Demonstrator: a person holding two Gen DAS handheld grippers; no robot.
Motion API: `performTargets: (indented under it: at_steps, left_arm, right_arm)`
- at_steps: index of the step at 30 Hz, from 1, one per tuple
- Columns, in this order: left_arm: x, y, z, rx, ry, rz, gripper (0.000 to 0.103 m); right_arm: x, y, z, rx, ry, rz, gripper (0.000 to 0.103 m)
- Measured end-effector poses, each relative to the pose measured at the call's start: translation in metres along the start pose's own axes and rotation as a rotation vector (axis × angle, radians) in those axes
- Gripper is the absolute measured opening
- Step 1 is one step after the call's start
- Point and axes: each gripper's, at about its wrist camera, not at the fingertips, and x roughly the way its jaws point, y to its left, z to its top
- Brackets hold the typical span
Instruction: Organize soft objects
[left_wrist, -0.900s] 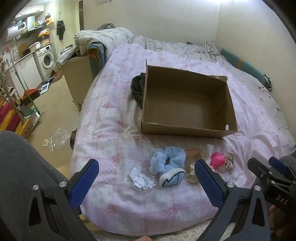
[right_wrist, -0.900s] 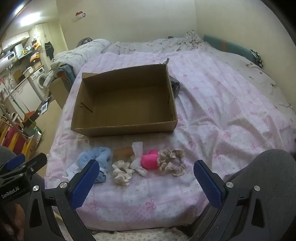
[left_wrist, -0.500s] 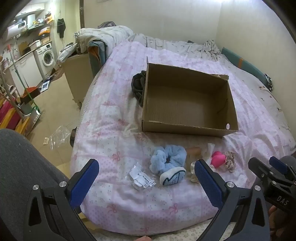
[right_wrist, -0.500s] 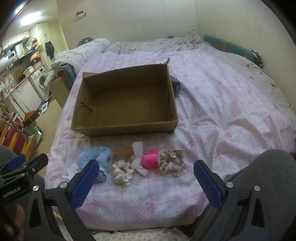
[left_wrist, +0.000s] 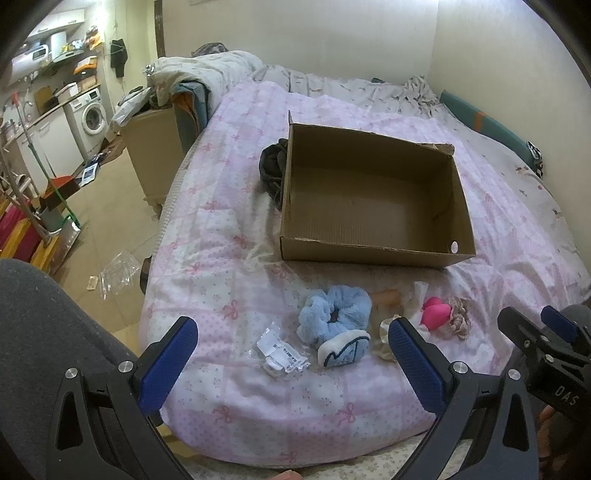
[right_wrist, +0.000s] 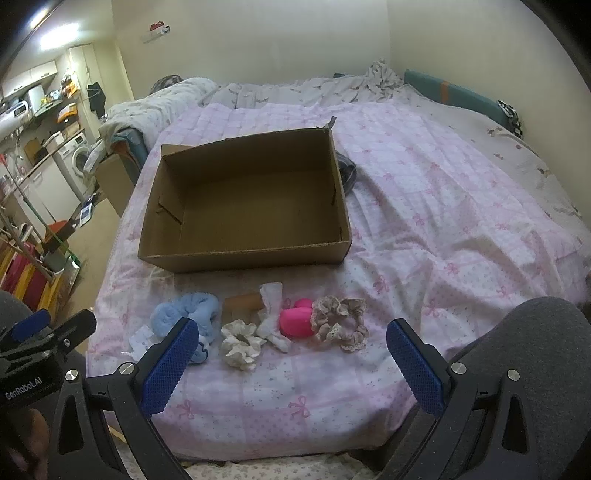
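An empty cardboard box (left_wrist: 373, 206) (right_wrist: 247, 206) stands on the pink bed. In front of it lies a row of soft items: a fluffy blue scrunchie (left_wrist: 334, 314) (right_wrist: 184, 314), a white-and-blue piece (left_wrist: 343, 352), a cream scrunchie (right_wrist: 242, 343), a white bow (right_wrist: 271, 314), a pink sponge (right_wrist: 295, 321) (left_wrist: 436, 314) and a beige lace scrunchie (right_wrist: 341, 321). My left gripper (left_wrist: 291, 354) hangs open above the near edge of the bed, short of the blue scrunchie. My right gripper (right_wrist: 291, 354) is open too, just short of the row. Neither holds anything.
A clear plastic packet with a label (left_wrist: 280, 350) lies left of the blue scrunchie. A dark garment (left_wrist: 271, 168) is bunched by the box's far left side. A person's grey-clad knees (left_wrist: 44, 332) (right_wrist: 535, 350) flank the view. A cluttered floor and washing machine (left_wrist: 90, 116) lie left.
Both grippers have shifted only slightly; the bed and box sit a little lower in the left wrist view. Jaws stay wide and nothing on the bed has moved.
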Motion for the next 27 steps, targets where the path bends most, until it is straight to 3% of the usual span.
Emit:
performTargets:
  at_steps: [16,27]
  left_arm:
    - [0.001,-0.002,0.0,0.011,0.004,0.001,0.103]
    - [-0.013,-0.003,0.002,0.021,-0.064,0.006,0.103]
  right_arm:
    - [-0.004,-0.001,0.001,0.006,0.007,-0.001,0.103]
    - [-0.01,-0.002,-0.002,0.015,-0.014,-0.031,0.103]
